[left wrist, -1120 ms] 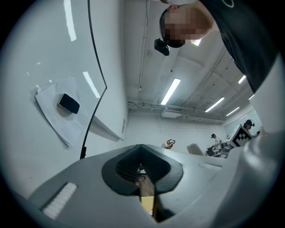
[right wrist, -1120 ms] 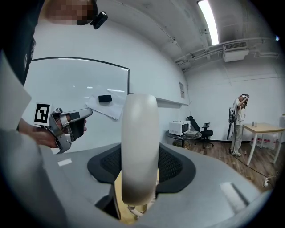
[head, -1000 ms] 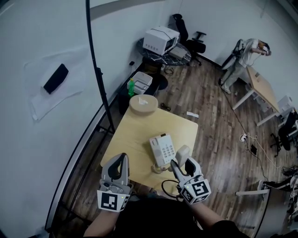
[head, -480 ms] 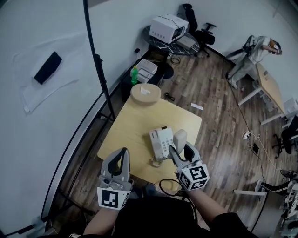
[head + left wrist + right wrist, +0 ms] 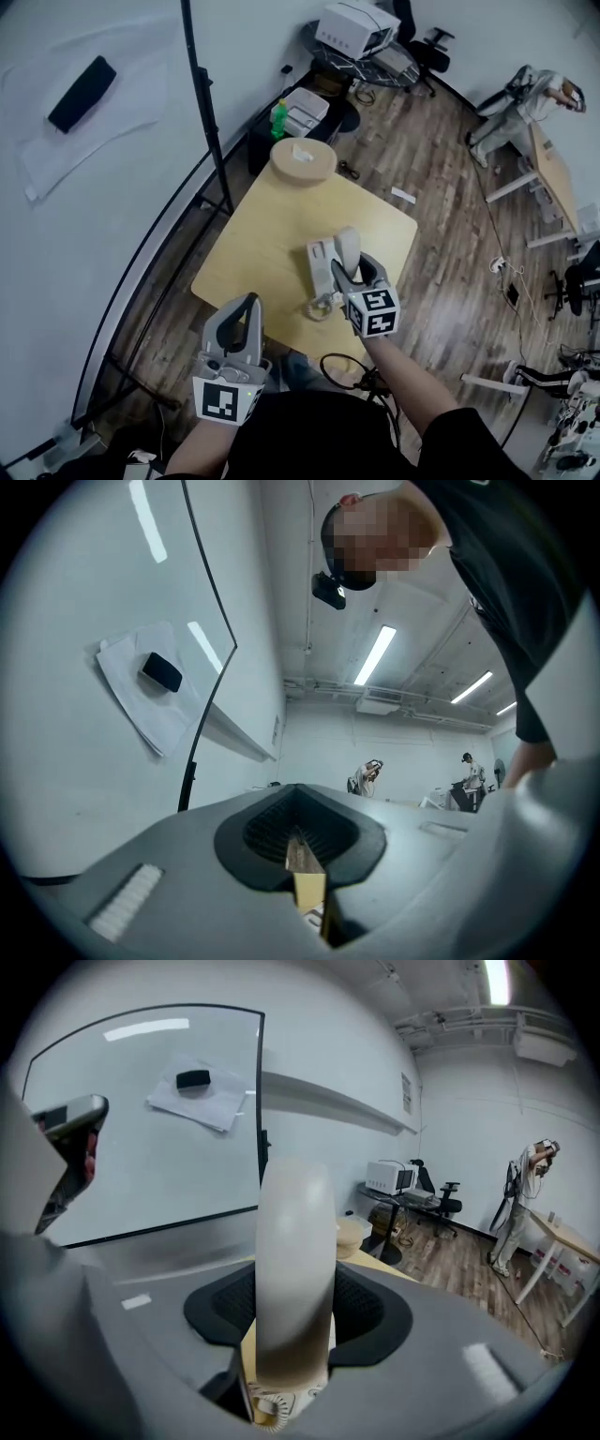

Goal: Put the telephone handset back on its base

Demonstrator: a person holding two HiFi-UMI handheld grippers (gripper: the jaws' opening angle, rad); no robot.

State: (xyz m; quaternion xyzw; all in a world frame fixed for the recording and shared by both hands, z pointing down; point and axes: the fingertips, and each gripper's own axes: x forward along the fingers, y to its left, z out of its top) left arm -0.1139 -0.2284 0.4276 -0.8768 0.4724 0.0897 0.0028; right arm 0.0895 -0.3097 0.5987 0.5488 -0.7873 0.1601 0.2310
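Note:
The cream telephone handset (image 5: pixel 348 242) is clamped in my right gripper (image 5: pixel 350 269), which hovers right over the white telephone base (image 5: pixel 320 263) on the pale wooden table (image 5: pixel 262 239). In the right gripper view the handset (image 5: pixel 295 1260) stands upright between the dark pads, filling the gap of the right gripper (image 5: pixel 298 1330). A coiled cord (image 5: pixel 319 307) hangs from it toward the table's near edge. My left gripper (image 5: pixel 249 304) sits off the table's near left corner, jaws together and empty; the left gripper (image 5: pixel 306 860) shows only a thin slit in its own view.
A round tan disc (image 5: pixel 303 159) rests on the table's far corner. A black stand pole (image 5: pixel 202 122) rises at the left by the whiteboard wall. A green bottle (image 5: pixel 278 117) and boxes stand beyond. A person (image 5: pixel 525 98) stands by a desk far right.
My right gripper carried the handset forward and down, from beside the base to directly over it. The left gripper sank slightly and stayed near the table's near corner.

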